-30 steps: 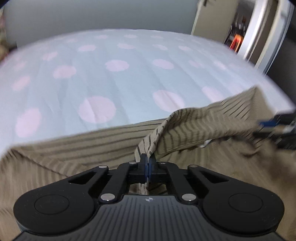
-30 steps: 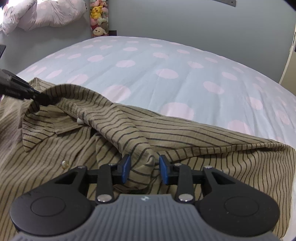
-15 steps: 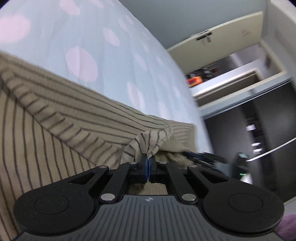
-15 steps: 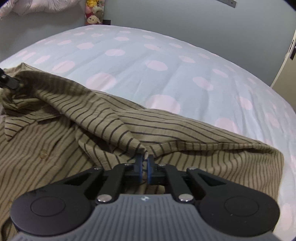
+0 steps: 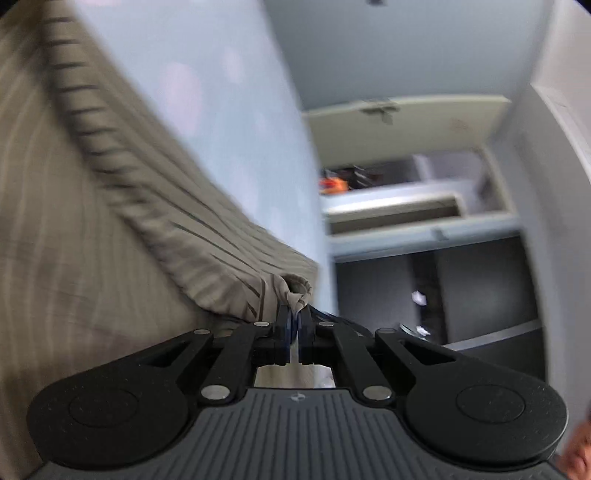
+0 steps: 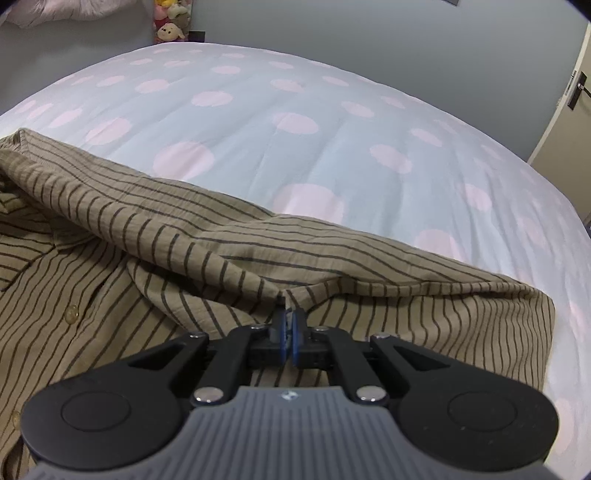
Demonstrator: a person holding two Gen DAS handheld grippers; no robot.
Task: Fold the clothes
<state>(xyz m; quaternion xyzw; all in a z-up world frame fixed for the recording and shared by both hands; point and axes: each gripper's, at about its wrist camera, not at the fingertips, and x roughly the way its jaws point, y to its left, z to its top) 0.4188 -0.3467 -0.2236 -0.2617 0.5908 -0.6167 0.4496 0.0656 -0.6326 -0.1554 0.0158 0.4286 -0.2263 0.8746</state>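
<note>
A tan shirt with thin dark stripes (image 6: pixel 229 266) lies spread on a pale blue bed cover with pink dots (image 6: pixel 295 110). My right gripper (image 6: pixel 287 321) is shut on a raised fold of the shirt near its right side; buttons and the collar show to the left. In the left wrist view the picture is rolled and blurred. My left gripper (image 5: pixel 294 319) is shut on a bunched edge of the shirt (image 5: pixel 207 240), which drapes away to the left. The left gripper is hidden from the right wrist view.
Soft toys (image 6: pixel 170 31) and a pale pillow (image 6: pixel 66 11) sit at the bed's far left against a grey wall. A cream door (image 6: pixel 565 114) stands to the right. The left wrist view shows an open doorway (image 5: pixel 399 177) and dark furniture (image 5: pixel 480 295) beyond the bed.
My right gripper closed on a fold of the shirt. The left gripper rolled and swung sideways, dragging its shirt edge along, so its view now turns towards the doorway.
</note>
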